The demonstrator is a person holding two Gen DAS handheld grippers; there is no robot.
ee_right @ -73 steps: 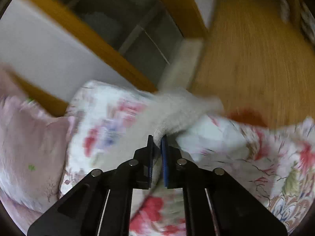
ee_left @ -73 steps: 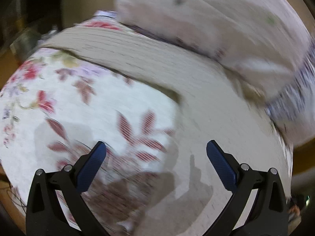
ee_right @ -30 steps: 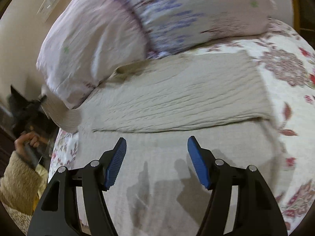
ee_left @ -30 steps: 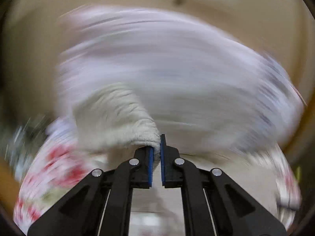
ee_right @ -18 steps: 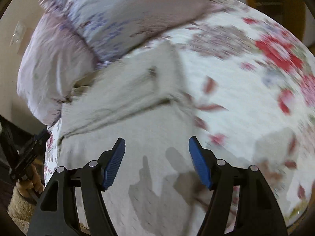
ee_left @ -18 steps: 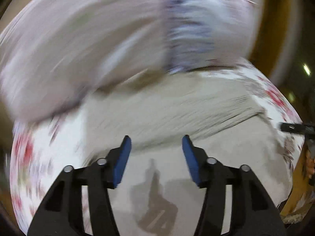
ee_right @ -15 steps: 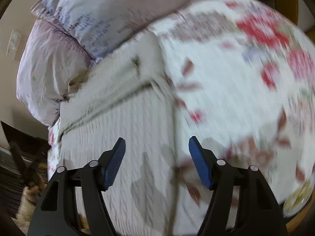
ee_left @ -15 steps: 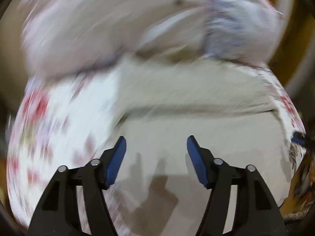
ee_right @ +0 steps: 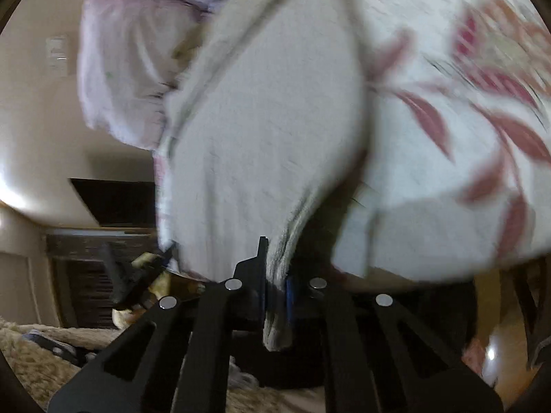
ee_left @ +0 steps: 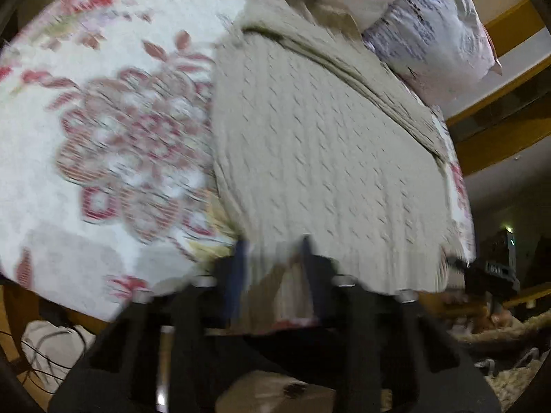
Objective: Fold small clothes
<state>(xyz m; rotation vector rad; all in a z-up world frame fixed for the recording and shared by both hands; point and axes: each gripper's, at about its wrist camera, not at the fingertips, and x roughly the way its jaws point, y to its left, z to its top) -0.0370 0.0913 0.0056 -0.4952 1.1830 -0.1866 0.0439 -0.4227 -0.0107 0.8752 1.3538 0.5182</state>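
Right tool [ee_right: 275, 289] pinched tight on near hem of beige sweater [ee_left: 327, 144] lying long-ways away on bed [ee_left: 103, 120]; left tool [ee_left: 272, 268] part open around hem's other corner, gripping nothing yet.

Sweater [ee_left: 320, 144] on bedspread [ee_left: 113, 110], before pillow [ee_left: 437, 31]

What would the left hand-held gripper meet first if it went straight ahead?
Most likely the near hem of the beige knit garment. The left hand-held gripper straddles that edge with its fingers apart. The frame is blurred, so whether they already touch it is unclear.
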